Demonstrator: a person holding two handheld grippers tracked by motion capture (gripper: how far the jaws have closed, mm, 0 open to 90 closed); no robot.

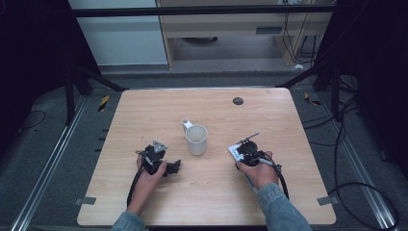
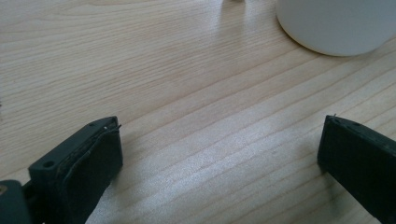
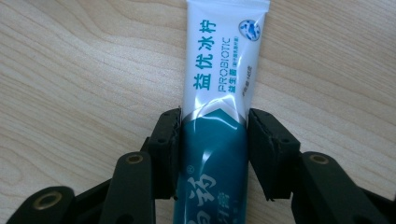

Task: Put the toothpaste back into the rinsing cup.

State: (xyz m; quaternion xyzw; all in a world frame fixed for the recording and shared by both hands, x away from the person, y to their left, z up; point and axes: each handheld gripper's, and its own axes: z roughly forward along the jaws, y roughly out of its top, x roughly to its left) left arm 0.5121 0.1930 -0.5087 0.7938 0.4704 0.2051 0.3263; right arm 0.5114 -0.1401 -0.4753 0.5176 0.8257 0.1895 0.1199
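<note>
A white and teal toothpaste tube (image 3: 219,70) lies flat on the wooden table (image 1: 144,110), its white crimped end (image 1: 235,151) pointing away from the hand. My right gripper (image 3: 213,126) has its two black jaws against the tube's sides at the line where white meets teal, and the tube looks slightly pinched there. In the high view the right gripper (image 1: 244,153) sits right of a white mug (image 1: 196,139) with its handle turned to the far left. My left gripper (image 1: 174,167) rests left of the mug, its jaws (image 2: 219,154) wide open over bare wood, with the mug's base (image 2: 336,23) ahead.
A small dark round spot (image 1: 237,101) marks the table's far side. Black cables (image 1: 346,187) trail over the floor at the right. A pale cabinet (image 1: 231,29) stands beyond the table. Bare wood lies in front of both hands.
</note>
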